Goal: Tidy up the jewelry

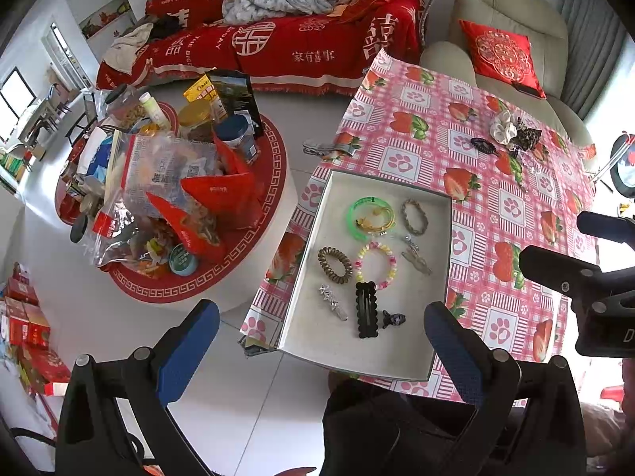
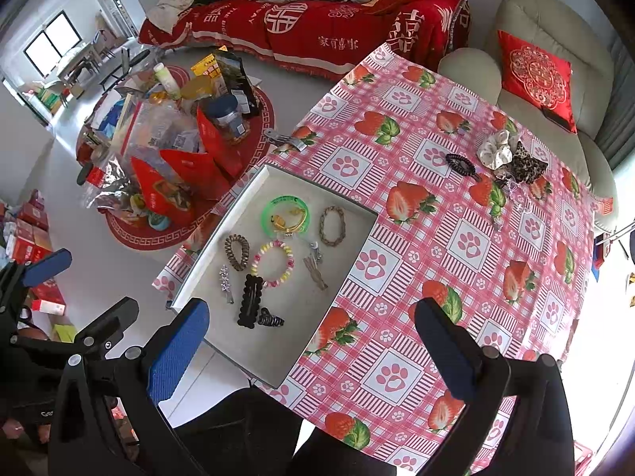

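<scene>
The shallow grey tray (image 1: 309, 238) (image 2: 222, 214) lies on the strawberry-print tablecloth (image 1: 496, 206) (image 2: 456, 238) and holds nine pieces. Counted in the left wrist view: one green bangle (image 1: 359, 208) with a yellow cord bracelet (image 1: 381, 218) inside it at 12 o'clock of the tray, one braided bracelet (image 1: 414, 216) at 1 o'clock, one pastel bead bracelet (image 1: 376, 265) near the centre, one brown coil hair tie (image 1: 334, 263) at 9 o'clock, one beige clip (image 1: 416, 261) at 3 o'clock, one star hair clip (image 1: 332, 301) at 7 o'clock, one black snap clip (image 1: 366, 309) at 6 o'clock and one small dark claw clip (image 1: 393, 319) just beside it.

Outside the tray, toward 1 o'clock on the cloth, lie three more — a black coil hair tie (image 1: 483, 145) (image 2: 460, 164), a white scrunchie (image 1: 503, 125) (image 2: 494, 150) and a leopard scrunchie (image 1: 526, 137) (image 2: 526, 166), the two scrunchies touching.

The left gripper (image 1: 321, 337) hangs above the tray's near edge, jaws wide apart, holding nothing. The right gripper (image 2: 311, 341) hangs over the tray's near right corner, jaws also wide apart and empty. A round table heaped with snack bags (image 1: 170, 198) (image 2: 166, 158) stands at 9 o'clock; a red-covered sofa (image 1: 278, 39) (image 2: 317, 20) lies beyond.
</scene>
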`<state>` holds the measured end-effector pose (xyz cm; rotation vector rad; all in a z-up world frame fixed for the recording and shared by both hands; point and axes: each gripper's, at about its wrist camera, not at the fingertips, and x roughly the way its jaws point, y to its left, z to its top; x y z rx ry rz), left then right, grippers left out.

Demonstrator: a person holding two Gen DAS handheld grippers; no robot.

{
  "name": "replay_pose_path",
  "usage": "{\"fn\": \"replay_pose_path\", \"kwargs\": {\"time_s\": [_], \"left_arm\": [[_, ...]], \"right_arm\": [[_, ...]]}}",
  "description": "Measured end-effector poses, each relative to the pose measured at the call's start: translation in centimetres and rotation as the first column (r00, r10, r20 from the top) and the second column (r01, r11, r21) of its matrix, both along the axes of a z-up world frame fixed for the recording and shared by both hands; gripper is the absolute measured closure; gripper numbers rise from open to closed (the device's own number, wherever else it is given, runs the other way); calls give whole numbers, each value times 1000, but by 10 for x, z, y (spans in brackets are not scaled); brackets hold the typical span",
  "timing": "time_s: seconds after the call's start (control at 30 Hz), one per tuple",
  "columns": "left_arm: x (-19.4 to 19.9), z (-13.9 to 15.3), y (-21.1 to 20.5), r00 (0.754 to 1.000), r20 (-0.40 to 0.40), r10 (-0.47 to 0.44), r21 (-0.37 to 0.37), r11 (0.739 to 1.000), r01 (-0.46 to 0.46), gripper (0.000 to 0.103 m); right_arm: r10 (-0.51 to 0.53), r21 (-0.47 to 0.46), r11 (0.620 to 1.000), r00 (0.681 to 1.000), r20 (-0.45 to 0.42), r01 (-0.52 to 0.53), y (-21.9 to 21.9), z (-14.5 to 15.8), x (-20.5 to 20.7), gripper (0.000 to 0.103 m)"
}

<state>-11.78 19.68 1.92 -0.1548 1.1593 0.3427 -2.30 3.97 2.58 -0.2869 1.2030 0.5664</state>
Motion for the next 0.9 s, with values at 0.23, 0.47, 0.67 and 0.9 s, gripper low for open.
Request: {"fn": "replay_pose_path", "kwargs": {"time_s": [0.23,0.47,0.67,0.9], "left_arm": [[0,0,0,1000,0,-3,1,1000,3,0],[1,-1,-1,1000,0,-5,1,1000,5,0],[1,-1,-2,1000,0,-5,1,1000,5,0],[1,-1,-2,1000,-1,-1,1,1000,1,0]], "right_arm": [[-1,1,1000,1000,-1,1,0,0,0,0],[0,1,1000,1000,-2,0,0,0,0,0],[0,1,1000,1000,-2,0,0,0,0,0],[-2,2,1000,1000,-4,2,-1,1,0,0]]}}
